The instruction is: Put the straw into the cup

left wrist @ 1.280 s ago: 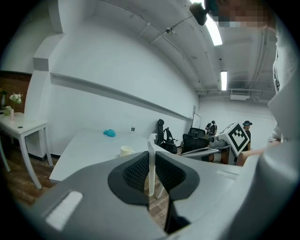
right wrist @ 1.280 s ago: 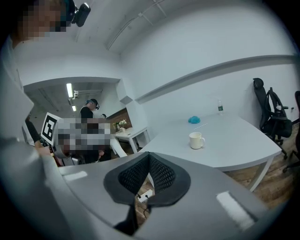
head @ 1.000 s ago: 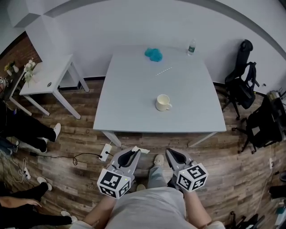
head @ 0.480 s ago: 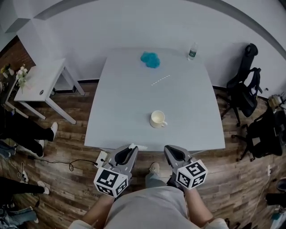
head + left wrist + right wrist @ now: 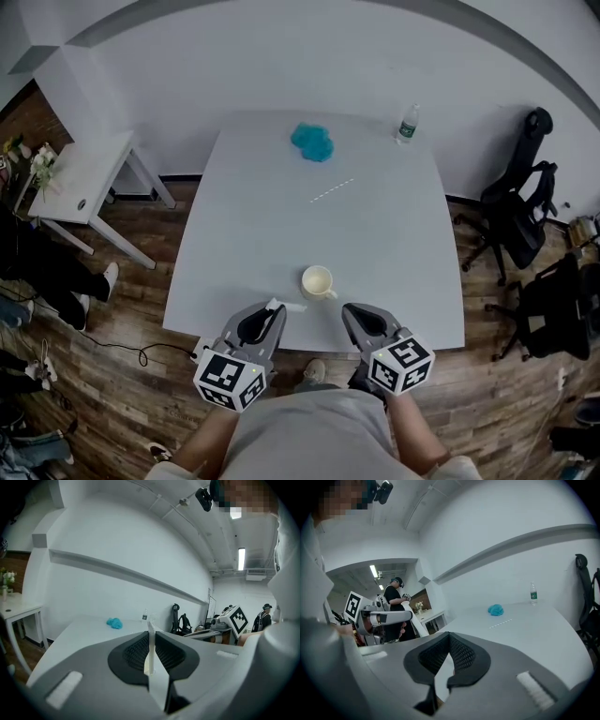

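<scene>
A cream cup stands upright near the front edge of the pale grey table. A thin white straw lies flat further back, also seen as the straw past my right jaws. My left gripper hovers at the table's front edge, just left of the cup, shut on a thin white strip that stands between its pads. My right gripper is beside the cup's right, its tips meeting with nothing between them. In both gripper views the cup is hidden.
A blue cloth and a water bottle sit at the table's far end. A small white side table is at the left, black office chairs at the right. A person's legs show at the far left.
Both grippers have come forward from over the wood floor to the table's front edge, and the cup now lies just ahead of them. The jaws look unchanged.
</scene>
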Tool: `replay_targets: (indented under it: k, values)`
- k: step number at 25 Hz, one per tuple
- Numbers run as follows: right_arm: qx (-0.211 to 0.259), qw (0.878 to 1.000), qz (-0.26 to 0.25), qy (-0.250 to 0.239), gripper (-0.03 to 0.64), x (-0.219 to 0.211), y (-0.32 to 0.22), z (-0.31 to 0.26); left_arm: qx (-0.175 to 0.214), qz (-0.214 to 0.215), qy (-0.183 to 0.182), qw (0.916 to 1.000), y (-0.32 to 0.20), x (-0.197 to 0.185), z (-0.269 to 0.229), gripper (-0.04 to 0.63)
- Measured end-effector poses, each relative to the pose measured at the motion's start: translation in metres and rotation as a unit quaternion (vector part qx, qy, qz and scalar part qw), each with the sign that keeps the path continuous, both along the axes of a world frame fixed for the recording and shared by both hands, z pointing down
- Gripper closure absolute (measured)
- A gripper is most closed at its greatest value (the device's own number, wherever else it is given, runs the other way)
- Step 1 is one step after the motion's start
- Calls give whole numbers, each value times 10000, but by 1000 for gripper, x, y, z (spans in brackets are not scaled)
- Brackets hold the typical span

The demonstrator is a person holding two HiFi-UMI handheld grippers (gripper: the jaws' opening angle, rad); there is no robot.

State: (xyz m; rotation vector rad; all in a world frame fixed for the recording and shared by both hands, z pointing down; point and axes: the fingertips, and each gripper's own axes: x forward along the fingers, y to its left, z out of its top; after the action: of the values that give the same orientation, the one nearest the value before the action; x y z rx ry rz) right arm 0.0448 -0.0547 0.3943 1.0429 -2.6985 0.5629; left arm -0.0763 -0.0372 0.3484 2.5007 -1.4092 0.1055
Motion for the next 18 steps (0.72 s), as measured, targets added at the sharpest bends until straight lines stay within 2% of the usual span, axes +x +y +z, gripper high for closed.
replay_targets:
  k: [9,12,18]
  values:
    - [-154,9998,101,-52,611,13,-34,2,-45,-36,37,10000,-32,7,-6,535]
    - [-162,9997,195,-48,611,11,-43,2,8,48,-67,10000,-42,6,-7,535]
    - [-227,9986,476,-101,611,13,-49,1,-119,280,-10,9995,-58,3,-5,535]
